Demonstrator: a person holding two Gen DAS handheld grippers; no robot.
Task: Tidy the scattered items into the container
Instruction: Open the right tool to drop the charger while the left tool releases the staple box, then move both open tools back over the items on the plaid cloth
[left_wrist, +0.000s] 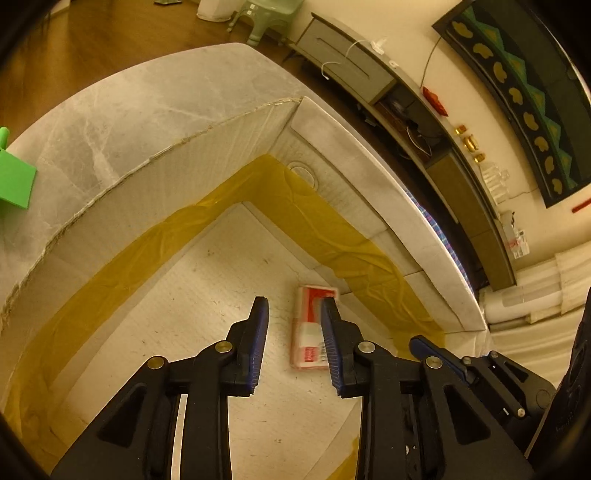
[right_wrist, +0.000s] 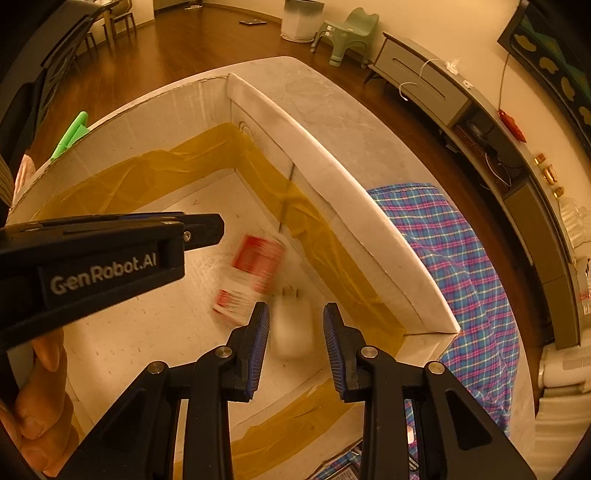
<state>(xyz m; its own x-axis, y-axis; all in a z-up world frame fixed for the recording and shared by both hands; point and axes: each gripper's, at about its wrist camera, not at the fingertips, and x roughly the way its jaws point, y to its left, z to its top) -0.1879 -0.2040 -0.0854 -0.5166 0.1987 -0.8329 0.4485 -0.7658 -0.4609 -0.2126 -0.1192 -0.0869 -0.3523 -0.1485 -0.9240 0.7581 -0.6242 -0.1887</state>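
Observation:
A white cardboard box (left_wrist: 177, 192) lined with yellow tape fills both views. A red and white packet (left_wrist: 308, 332) lies on its floor, just beyond my left gripper (left_wrist: 295, 310), whose fingers stand apart with nothing between them. In the right wrist view the same packet (right_wrist: 255, 273) looks blurred, and the left gripper (right_wrist: 218, 227) shows side-on above the box (right_wrist: 332, 177). A blurred white plug-like thing (right_wrist: 293, 328) sits in the gap of my right gripper (right_wrist: 295, 314), with slim gaps to both pads. That gripper is open.
A green plastic item (left_wrist: 14, 177) (right_wrist: 70, 136) rests on the marble table (left_wrist: 110, 110) outside the box's far wall. A blue and pink plaid cloth (right_wrist: 461, 258) lies right of the box. A person's hand (right_wrist: 40, 406) holds the left gripper. A sideboard (right_wrist: 424, 70) stands beyond.

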